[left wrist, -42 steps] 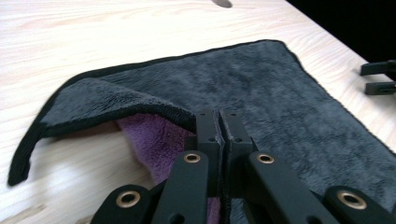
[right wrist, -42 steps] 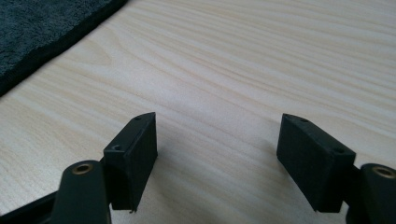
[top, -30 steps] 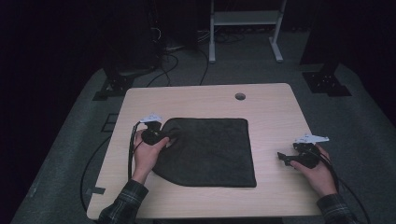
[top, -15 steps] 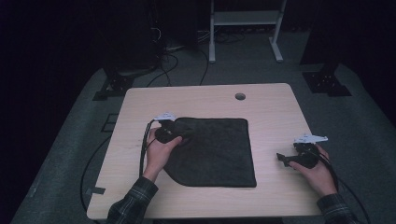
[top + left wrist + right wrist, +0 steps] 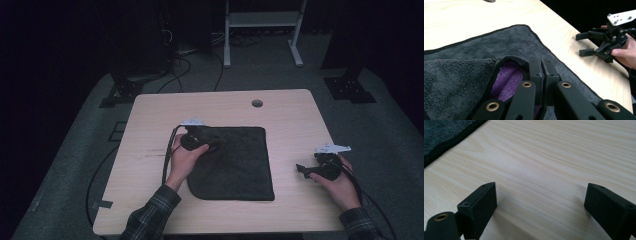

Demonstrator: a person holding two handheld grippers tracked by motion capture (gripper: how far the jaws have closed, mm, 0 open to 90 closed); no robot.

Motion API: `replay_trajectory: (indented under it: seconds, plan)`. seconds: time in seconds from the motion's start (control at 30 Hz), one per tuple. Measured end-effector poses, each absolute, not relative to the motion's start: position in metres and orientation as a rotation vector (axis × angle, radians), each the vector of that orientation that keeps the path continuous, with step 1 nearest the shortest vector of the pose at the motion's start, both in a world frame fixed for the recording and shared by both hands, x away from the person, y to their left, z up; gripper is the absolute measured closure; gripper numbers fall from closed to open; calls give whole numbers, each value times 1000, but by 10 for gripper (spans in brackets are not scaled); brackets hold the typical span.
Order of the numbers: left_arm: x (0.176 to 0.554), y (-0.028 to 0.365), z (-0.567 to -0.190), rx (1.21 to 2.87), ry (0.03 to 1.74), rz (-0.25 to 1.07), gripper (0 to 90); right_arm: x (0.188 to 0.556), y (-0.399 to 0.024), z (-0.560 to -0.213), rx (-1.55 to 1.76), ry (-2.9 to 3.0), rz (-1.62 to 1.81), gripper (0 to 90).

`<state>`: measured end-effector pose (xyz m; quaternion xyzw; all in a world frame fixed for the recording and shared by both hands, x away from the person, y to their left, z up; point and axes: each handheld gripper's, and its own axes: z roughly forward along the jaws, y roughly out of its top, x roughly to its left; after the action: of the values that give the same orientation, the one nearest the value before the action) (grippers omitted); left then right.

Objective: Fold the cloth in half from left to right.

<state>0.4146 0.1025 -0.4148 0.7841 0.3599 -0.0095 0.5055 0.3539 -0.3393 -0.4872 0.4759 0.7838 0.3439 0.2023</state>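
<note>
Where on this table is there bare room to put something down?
Bare wood runs along the far edge around the round hole, and between the dark towel and the right gripper. The towel's left side is crowded by the left gripper pinching its folded corner.

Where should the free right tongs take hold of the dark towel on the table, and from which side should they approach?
Probably the towel's near right corner, coming in from the right edge. The towel lies flat there, its black hem making a thin lip the open right tongs could slide under. The left tongs are shut on the folded-over left corner, so the opposite side would likely keep the cloth taut.
</note>
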Motion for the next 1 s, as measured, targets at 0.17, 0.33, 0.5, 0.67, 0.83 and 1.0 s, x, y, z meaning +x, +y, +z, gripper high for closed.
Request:
replay_trajectory:
  seconds: [0.17, 0.33, 0.5, 0.67, 0.83, 1.0]
  plan:
    - [417, 87, -417, 1905, 844, -48, 880, 354, -339, -487, 1328, 2188, 960, 100]
    - [419, 68, -421, 1926, 820, -75, 881, 354, -339, -487, 1329, 2188, 960, 100]
    - [423, 54, -419, 1926, 801, -96, 880, 354, -339, -487, 1329, 2188, 960, 100]
    - [430, 39, -426, 1934, 802, -126, 880, 354, -339, -487, 1327, 2188, 960, 100]
    - [434, 25, -429, 1951, 789, -151, 880, 354, -339, -487, 1329, 2188, 960, 100]
    - [440, 11, -438, 1963, 790, -179, 880, 354, -339, -487, 1329, 2188, 960, 100]
